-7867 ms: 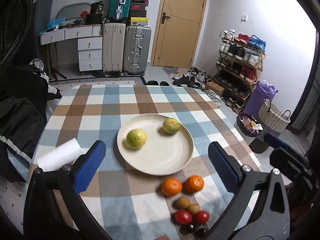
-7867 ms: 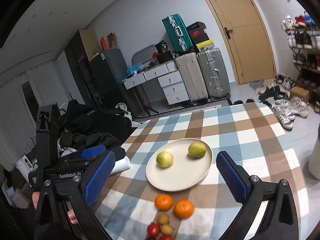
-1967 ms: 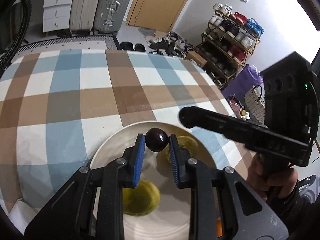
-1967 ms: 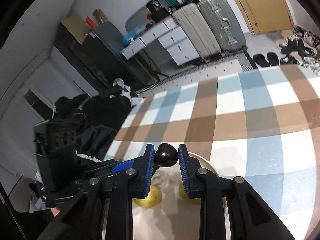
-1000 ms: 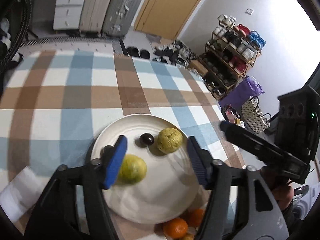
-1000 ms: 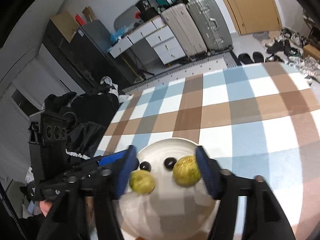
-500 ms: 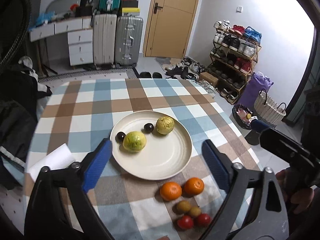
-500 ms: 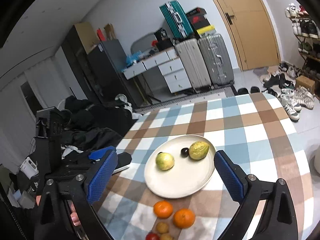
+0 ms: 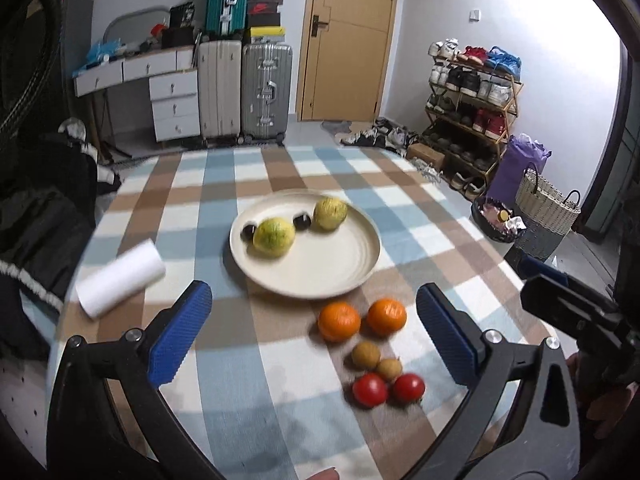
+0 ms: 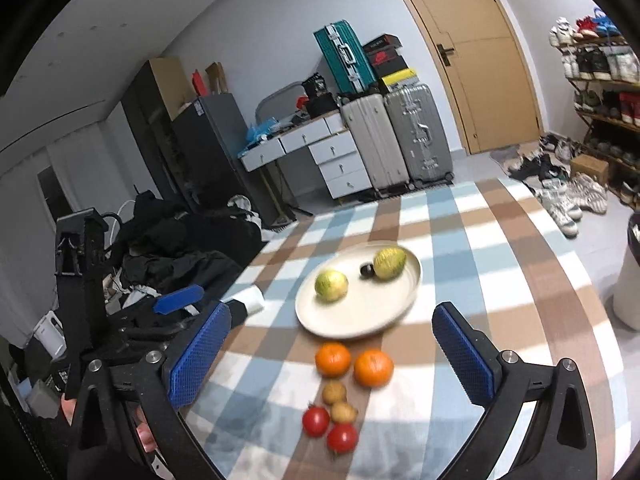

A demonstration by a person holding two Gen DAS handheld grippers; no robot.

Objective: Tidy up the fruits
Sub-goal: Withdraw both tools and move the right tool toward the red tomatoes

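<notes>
L gripper (image 9: 316,336): jaws wide apart, nothing between pads, held above near edge of table (image 9: 248,384). R gripper (image 10: 332,356): jaws also wide apart, empty, above same edge, to the right of L.

Plate (image 9: 320,268), cream, mid-table on checked cloth. On it, far half:
- 2 yellow-green fruits (image 9: 274,237), (image 9: 329,213), apart from each other.
- 2 dark plums: one (image 9: 302,222) between the green fruits, one (image 9: 249,231) at left rim, touching or just beside the left green fruit. In R view only one plum (image 10: 366,270) shows, just left of the far green fruit (image 10: 389,263); other green fruit (image 10: 331,285) sits nearer plate's left side.

Off plate, on cloth, near side of plate:
- 2 oranges (image 9: 339,321), (image 9: 386,316) side by side, just beside plate rim.
- 2 small brown fruits (image 9: 365,355), (image 9: 389,369) nearer than oranges, close together.
- 2 tomatoes (image 9: 370,389), (image 9: 408,387) nearest the grippers, side by side; contact w/ brown fruits can't be told, frames blurred.

White roll (image 9: 120,278) lies on its side at left of table, well apart from plate.

Bkgd: suitcases (image 9: 262,92), door (image 9: 346,36), shoe rack (image 9: 470,92).
</notes>
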